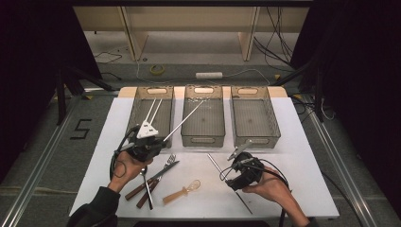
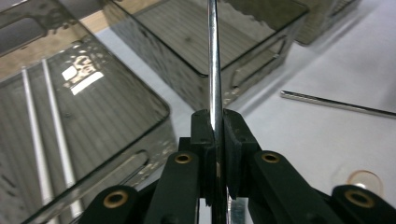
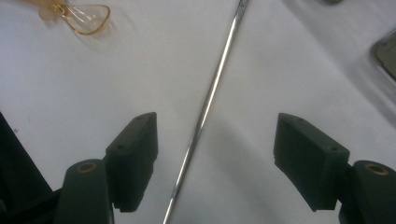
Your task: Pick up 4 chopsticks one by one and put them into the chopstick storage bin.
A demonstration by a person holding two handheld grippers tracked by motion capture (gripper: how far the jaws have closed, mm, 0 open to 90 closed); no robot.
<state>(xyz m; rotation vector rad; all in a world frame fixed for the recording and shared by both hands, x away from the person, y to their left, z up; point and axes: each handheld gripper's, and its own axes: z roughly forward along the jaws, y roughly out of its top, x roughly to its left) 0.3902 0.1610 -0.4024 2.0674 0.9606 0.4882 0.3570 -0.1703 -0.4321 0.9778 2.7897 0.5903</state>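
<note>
Two hand-held grippers work with metal rods on a white table.

The left gripper clenches a metal rod angled over the bins. The right gripper, jaws spread, straddles a second rod lying flat on the table.

A glossy metal rod gleams between matt black plastic pads, beside smoky translucent plastic bins on smooth matt white board.

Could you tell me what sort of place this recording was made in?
Probably a lab or studio set up for recording: a white table ringed by dark curtains, cables and a power strip loose on the floor, and three clear bins with cutlery laid out for sorting.
</note>
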